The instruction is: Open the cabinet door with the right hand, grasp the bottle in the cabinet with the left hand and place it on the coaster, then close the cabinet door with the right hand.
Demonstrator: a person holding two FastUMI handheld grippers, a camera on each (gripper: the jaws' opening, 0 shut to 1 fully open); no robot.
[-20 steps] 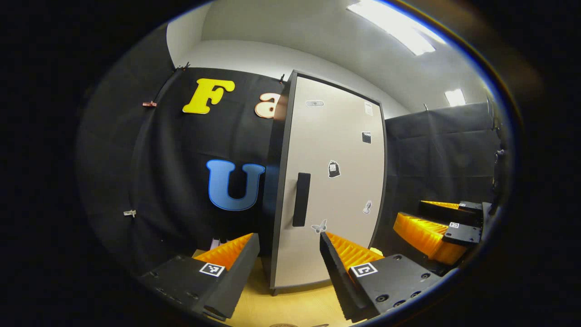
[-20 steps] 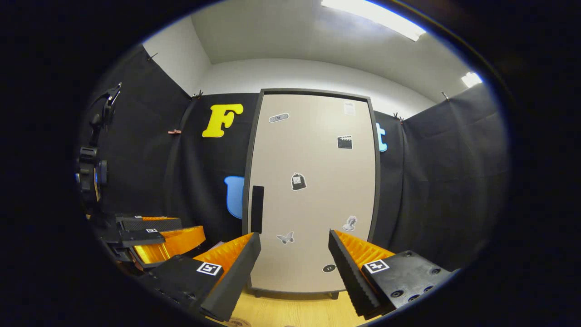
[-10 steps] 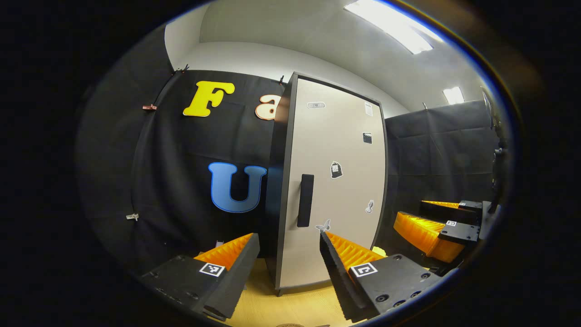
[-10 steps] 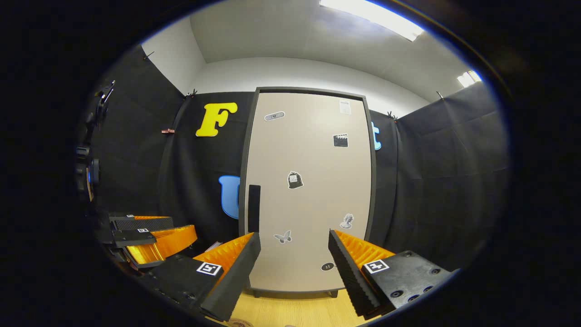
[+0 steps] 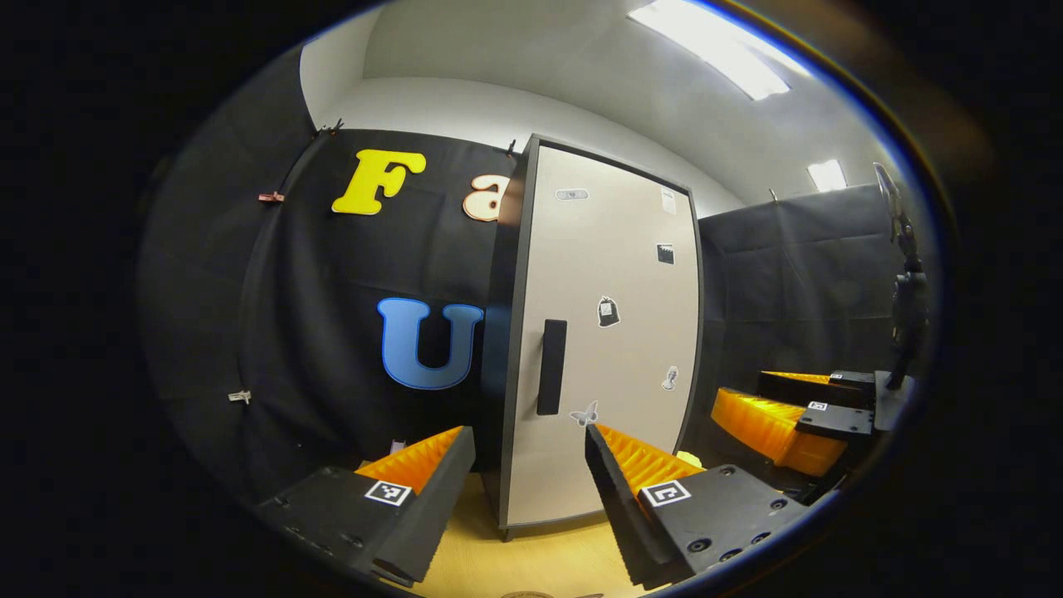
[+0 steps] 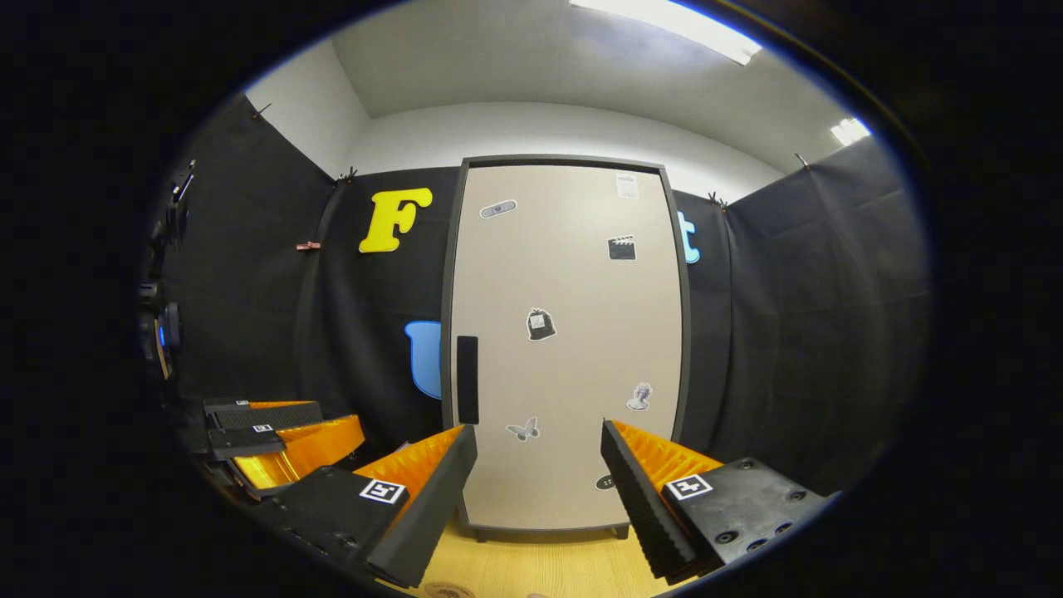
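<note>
1. The cabinet [image 6: 573,349] stands upright on the wooden table [image 6: 540,569], against the black booth wall [image 6: 797,332]. It is tall, with a dark frame.
2. The cabinet door [image 5: 610,332] is pale and lies flush in its frame, closed. Several small stickers [image 6: 541,325] are scattered across it.
3. The bottle is hidden behind that closed door, so I cannot tell where it sits inside.
4. The right gripper [image 6: 538,465] hovers in front of the lower part of the door, its fingers spread wide and holding nothing. In the left gripper view it shows at the right edge [image 5: 797,411], well apart from the cabinet.
5. The left gripper [image 5: 530,469] is also spread wide and empty, pointed at the cabinet's left front corner. In the right gripper view it shows at the lower left [image 6: 274,428].
6. The door handle [image 6: 467,379], a dark vertical bar, sits on the door's left edge at mid height; neither gripper touches it.
7. A coaster cannot be made out for certain.
</note>
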